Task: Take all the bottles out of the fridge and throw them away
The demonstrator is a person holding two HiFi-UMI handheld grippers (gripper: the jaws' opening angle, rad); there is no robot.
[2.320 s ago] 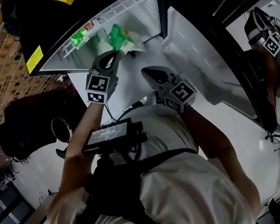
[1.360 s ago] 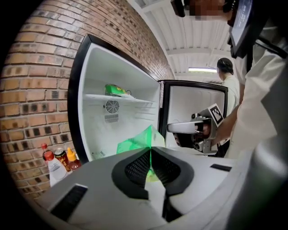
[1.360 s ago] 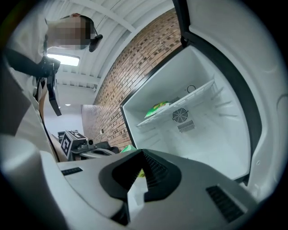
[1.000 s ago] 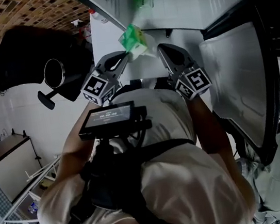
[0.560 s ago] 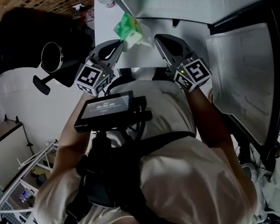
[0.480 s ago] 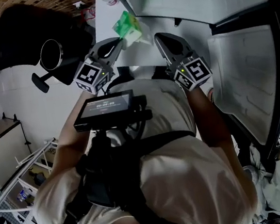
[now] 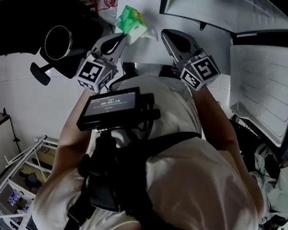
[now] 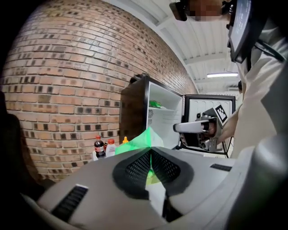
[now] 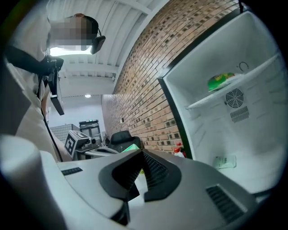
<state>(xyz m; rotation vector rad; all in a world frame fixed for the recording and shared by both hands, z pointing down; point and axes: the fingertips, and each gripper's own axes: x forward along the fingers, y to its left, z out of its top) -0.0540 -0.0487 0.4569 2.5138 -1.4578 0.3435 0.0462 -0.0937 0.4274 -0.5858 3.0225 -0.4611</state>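
My left gripper [image 7: 120,36] is shut on a green plastic bottle [image 7: 131,22], which sticks out past its tips, in front of the person's chest. In the left gripper view the green bottle [image 8: 145,140] shows as a peak above the closed jaws of the left gripper [image 8: 150,152]. My right gripper [image 7: 169,34] floats beside it, shut with nothing in it. The open fridge [image 7: 208,8] lies at the upper right, and another green item [image 9: 220,81] rests on its shelf. In the right gripper view the right gripper [image 9: 142,153] points past the fridge's edge toward the brick wall.
Three small bottles [image 8: 109,146] stand on the floor by the brick wall, left of the fridge. The fridge door [image 7: 268,82] hangs open at the right. A black chair [image 7: 10,24] sits at the upper left. A white wire rack [image 7: 14,179] is at the lower left.
Both grippers have swung left, away from the fridge, with the green bottle still in the left one. The fridge has slid toward the upper right of the head view.
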